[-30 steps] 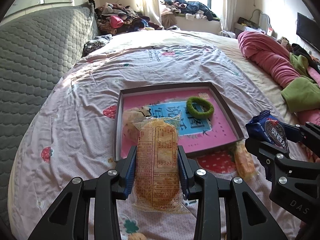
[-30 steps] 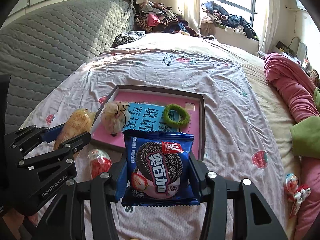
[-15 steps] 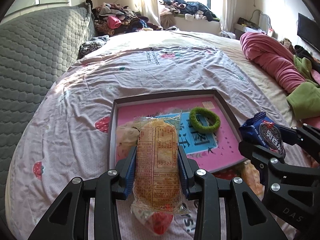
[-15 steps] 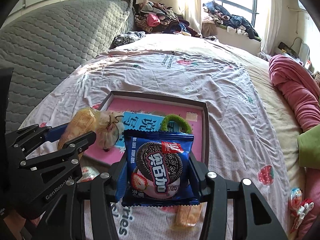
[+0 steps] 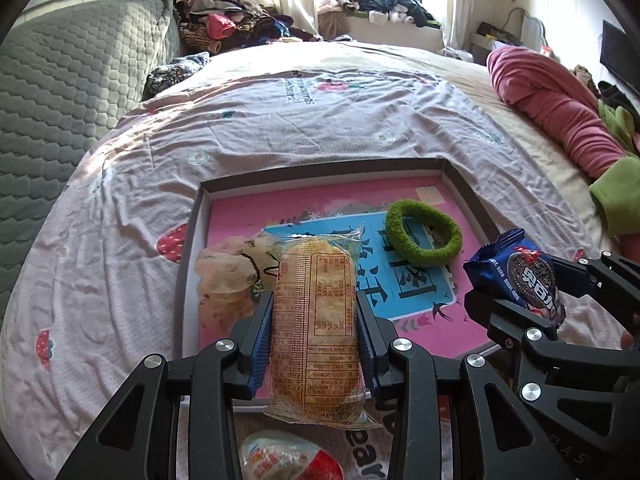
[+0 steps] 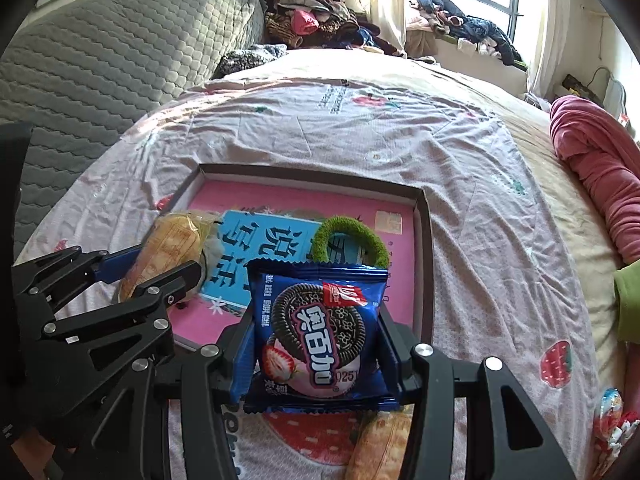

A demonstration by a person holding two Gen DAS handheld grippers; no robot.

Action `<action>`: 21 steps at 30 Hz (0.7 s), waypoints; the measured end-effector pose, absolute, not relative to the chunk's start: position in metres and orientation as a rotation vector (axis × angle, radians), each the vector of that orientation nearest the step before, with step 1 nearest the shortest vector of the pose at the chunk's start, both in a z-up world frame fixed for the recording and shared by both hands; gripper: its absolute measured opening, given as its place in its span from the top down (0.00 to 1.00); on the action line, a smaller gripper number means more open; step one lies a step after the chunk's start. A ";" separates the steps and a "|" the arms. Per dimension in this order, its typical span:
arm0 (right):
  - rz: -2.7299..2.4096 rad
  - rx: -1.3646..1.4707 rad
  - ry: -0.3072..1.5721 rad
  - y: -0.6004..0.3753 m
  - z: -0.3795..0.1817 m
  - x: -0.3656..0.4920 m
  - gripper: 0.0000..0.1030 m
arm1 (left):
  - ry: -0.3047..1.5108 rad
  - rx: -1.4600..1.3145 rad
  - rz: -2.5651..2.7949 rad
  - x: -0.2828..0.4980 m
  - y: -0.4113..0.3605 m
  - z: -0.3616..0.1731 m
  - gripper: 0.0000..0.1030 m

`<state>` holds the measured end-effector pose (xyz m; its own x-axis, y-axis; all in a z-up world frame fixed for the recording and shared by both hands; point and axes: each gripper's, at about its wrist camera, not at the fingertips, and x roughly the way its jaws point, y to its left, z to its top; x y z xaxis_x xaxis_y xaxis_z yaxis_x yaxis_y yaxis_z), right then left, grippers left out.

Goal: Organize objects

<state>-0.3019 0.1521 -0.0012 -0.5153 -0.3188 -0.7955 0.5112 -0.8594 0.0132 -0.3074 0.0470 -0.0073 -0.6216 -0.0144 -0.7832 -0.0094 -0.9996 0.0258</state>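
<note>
Gripping a wrapped cake (image 5: 316, 320), the left gripper (image 5: 316, 332) is hanging over the shallow tray's (image 5: 188, 280) near edge. The right gripper (image 6: 320, 344) is clamping a blue cookie packet (image 6: 320, 328) over the near right corner; pink floor is lying bare between the green hair tie (image 5: 424, 236) and the near rim.

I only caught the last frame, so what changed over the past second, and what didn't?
Both hands carried their loads forward and down: the tray now sits closer beneath them. The left gripper still clamps the cake packet, the right gripper the cookie packet. The green hair tie and cream pouch lie unmoved in the tray.
</note>
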 end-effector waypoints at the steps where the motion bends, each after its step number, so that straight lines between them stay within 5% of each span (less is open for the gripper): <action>1: -2.364 1.178 0.307 0.152 -0.004 -0.304 0.50 | -0.041 1.368 -2.826 -0.309 0.047 -0.010 0.63; 21: -2.332 1.287 0.335 0.148 -0.057 -0.336 0.50 | -0.070 1.482 -2.751 -0.339 0.047 -0.063 0.63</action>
<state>-0.3358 0.1482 -0.0571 -0.4614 -0.2696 -0.8452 0.4963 -0.8681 0.0060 -0.3391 0.0469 -0.0631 -0.5502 -0.0355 -0.8343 -0.0071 -0.9989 0.0473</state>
